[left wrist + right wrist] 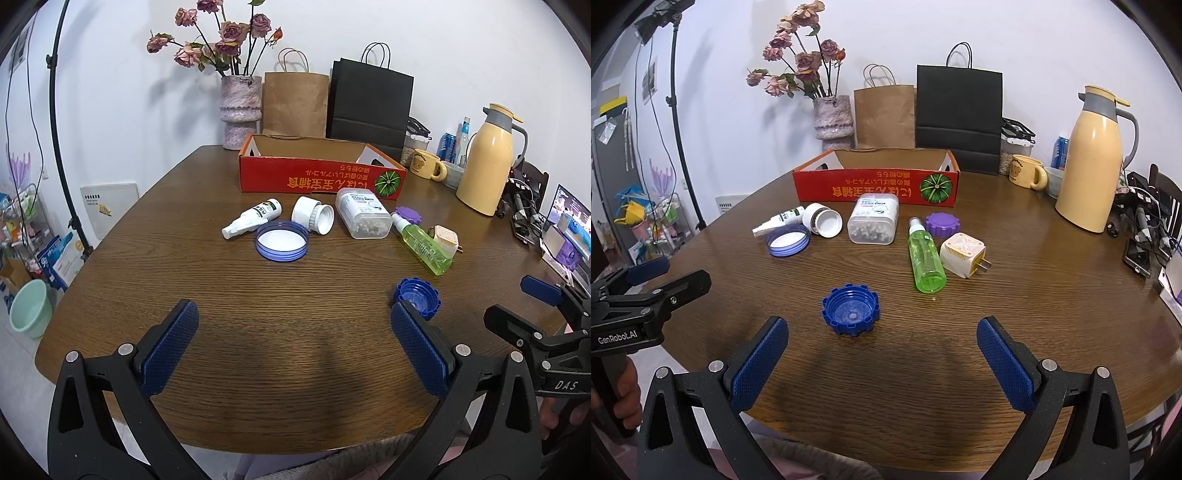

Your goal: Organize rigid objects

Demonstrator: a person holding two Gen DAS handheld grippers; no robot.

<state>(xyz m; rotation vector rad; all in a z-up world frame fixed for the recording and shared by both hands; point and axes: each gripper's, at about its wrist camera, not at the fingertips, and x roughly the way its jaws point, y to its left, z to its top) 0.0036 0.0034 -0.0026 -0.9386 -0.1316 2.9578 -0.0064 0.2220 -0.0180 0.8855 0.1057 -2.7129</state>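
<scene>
A red cardboard box stands open at the table's far side. In front of it lie a white spray bottle, a blue-rimmed lid, a white jar, a clear cotton-swab box, a purple cap, a green spray bottle, a cream plug adapter and a blue toothed cap. My left gripper is open and empty above the near table. My right gripper is open and empty just short of the blue cap.
A vase of dried roses, a brown paper bag and a black bag stand behind the box. A yellow thermos, a mug and cables crowd the right side.
</scene>
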